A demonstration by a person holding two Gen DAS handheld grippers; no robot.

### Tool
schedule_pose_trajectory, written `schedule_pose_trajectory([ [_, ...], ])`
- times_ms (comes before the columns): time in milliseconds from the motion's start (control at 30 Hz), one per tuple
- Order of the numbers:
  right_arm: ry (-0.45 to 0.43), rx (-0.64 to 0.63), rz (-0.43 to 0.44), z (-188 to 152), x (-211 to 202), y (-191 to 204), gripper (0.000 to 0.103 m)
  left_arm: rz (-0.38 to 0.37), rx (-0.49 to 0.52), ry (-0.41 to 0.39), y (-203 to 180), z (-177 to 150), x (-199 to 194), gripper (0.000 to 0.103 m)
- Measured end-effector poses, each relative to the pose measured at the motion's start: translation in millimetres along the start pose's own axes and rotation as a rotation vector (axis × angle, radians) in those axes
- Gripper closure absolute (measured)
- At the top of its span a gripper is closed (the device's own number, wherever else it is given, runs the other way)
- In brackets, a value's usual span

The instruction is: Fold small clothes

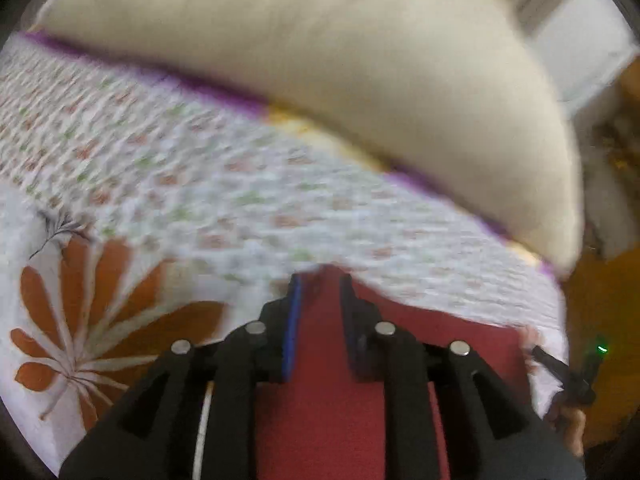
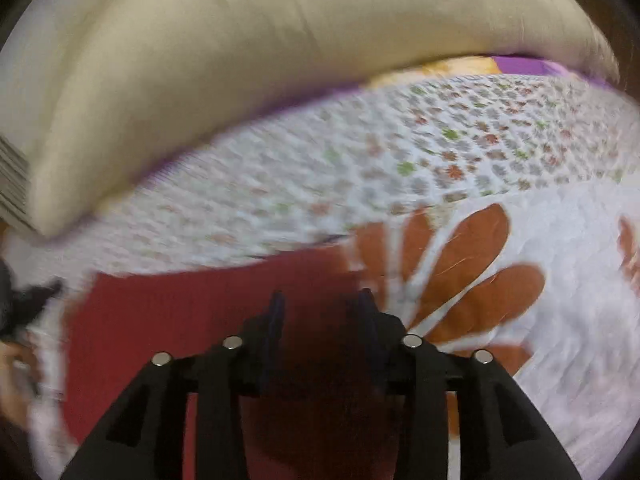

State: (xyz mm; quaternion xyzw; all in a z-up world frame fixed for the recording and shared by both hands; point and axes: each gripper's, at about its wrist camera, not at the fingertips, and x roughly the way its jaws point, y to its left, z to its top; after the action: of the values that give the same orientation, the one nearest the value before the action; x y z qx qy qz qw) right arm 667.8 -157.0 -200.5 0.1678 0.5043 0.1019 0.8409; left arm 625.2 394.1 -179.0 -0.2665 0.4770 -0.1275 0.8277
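Red garment [image 1: 420,344] lies on the floral bedsheet [image 1: 200,184], below a cream pillow [image 1: 360,80] (both views motion-blurred). Left gripper [image 1: 320,280] and right gripper [image 2: 320,300]: jaws spread, cloth between them; no pinch confirmed. Risk: closing off the edge would catch the sheet or skew the fold.

You see a dark red garment [image 1: 348,400] spread on a white bedsheet [image 2: 568,320] printed with large rust-orange petal shapes. Beyond it, your view takes in a band of the sheet [image 1: 200,184] that carries a fine pattern of small red-brown and green flowers on white, edged by a purple stripe. The pillow [image 1: 320,60] is plain cream. Your left gripper [image 1: 320,280] is black with blue finger pads.
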Motion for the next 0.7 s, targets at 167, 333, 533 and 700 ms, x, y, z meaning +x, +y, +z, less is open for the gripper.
schedule_pose_trajectory([
  [167, 0.150, 0.100, 0.134, -27.8, 24.0, -15.6, 0.069, 0.157, -0.030, 0.203, 26.9, -18.7, 59.1, 0.084],
  [333, 0.123, 0.180, 0.125, -28.8, 10.0, -29.0, 0.072, 0.065, -0.092, 0.139, 40.7, -22.1, 16.6, 0.077],
  [533, 0.163, 0.102, 0.411, -91.1, -29.9, -2.0, 0.071, -0.131, 0.136, 0.181, 28.5, -109.5, -35.4, 0.073],
  [700, 0.213, 0.193, 0.334, -115.8, -0.9, -34.9, 0.103, -0.031, 0.030, 0.169, 69.4, -118.0, -37.5, 0.097],
])
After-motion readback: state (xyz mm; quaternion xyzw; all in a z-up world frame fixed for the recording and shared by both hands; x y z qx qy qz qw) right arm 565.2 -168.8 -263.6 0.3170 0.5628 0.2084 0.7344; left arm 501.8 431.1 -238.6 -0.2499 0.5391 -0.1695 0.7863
